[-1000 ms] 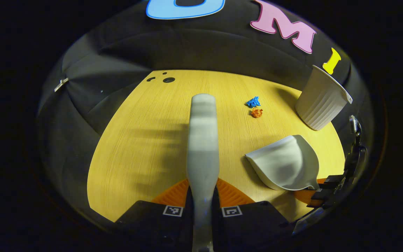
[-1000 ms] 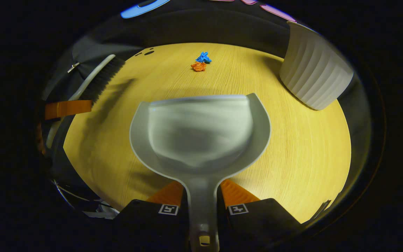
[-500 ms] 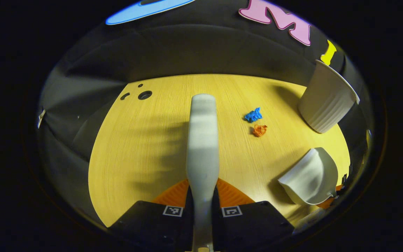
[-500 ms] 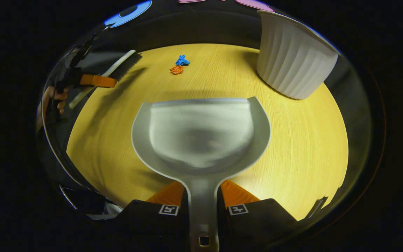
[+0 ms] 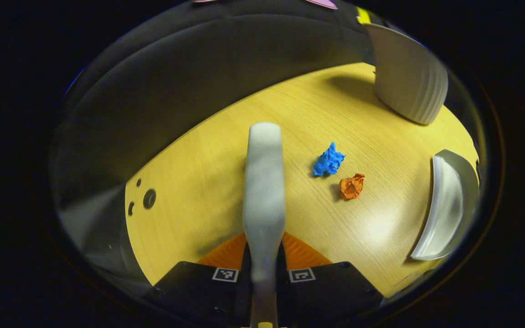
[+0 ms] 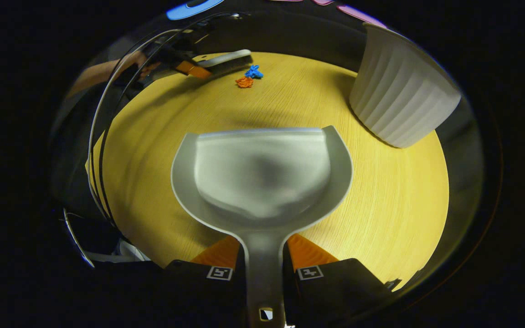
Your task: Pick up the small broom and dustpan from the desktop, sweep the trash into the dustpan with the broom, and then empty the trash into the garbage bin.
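The handle of the small broom [image 5: 263,182] is clamped between the two fingers of the left gripper [image 5: 263,255], and the broom is held out above the wooden tabletop [image 5: 189,182]. In the left gripper view, a blue paper ball [image 5: 328,160] and an orange paper ball [image 5: 352,186] are seen lying on the tabletop just to the right of the broom, close to each other. The white ribbed garbage bin [image 5: 408,82] is placed farther back on the right.

The handle of the grey dustpan [image 6: 262,177] is grasped between the fingers of the right gripper [image 6: 263,262], with the open mouth of the pan turned away from the camera, toward the trash. In the right gripper view, the two paper balls are seen well ahead of the dustpan, and the broom head is found just behind them.
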Demonstrator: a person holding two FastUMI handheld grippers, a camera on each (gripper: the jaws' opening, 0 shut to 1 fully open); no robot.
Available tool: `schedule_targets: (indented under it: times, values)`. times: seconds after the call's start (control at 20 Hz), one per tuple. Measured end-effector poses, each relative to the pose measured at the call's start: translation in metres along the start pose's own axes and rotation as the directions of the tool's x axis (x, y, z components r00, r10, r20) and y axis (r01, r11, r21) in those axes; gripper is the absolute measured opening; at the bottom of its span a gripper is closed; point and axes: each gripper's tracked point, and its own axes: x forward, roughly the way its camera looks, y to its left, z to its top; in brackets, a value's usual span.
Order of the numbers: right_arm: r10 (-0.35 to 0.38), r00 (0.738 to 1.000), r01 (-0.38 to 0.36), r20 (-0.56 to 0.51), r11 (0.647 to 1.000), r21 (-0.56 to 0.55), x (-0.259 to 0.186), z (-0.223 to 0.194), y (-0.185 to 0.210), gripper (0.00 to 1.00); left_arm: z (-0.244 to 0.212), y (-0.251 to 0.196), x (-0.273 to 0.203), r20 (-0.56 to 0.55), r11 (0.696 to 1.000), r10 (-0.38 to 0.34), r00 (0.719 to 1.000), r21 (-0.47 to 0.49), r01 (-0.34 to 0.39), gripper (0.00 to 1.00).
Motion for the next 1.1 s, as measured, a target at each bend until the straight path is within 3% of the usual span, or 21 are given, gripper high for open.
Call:
schedule_targets:
  times: [0.25,0.35,0.5,0.6,0.65,0.95,1.1]
  values:
    - [0.017,1.000,-0.017,0.011,1.000,-0.026,0.008,0.004,-0.006,0.36,0.024,-0.013,0.012,-0.017,0.976,-0.084,0.996,0.202,0.086,0.26]
    - [0.021,1.000,-0.021,0.010,0.999,-0.046,0.009,0.002,-0.008,0.41,0.026,-0.029,0.012,-0.026,0.961,-0.141,0.990,0.239,0.143,0.26]
    - [0.029,1.000,-0.029,0.001,0.998,-0.053,0.011,-0.001,-0.009,0.37,0.020,-0.062,0.000,-0.052,0.931,-0.246,0.968,0.265,0.251,0.26]
    - [0.032,0.999,-0.032,-0.008,0.998,-0.060,0.012,-0.002,-0.009,0.41,0.016,-0.080,-0.010,-0.061,0.914,-0.267,0.962,0.301,0.272,0.25]
    - [0.035,0.999,-0.036,-0.012,0.997,-0.063,0.012,-0.004,-0.008,0.37,0.013,-0.089,-0.016,-0.070,0.901,-0.287,0.955,0.319,0.294,0.26]
    - [0.035,0.999,-0.034,0.014,0.997,-0.066,0.013,-0.004,-0.009,0.36,-0.013,-0.170,-0.052,-0.116,0.862,-0.407,0.906,0.279,0.423,0.27]
    - [0.037,0.999,-0.036,0.019,0.997,-0.061,0.013,-0.003,-0.009,0.41,-0.023,-0.200,-0.072,-0.159,0.837,-0.456,0.876,0.258,0.483,0.28]
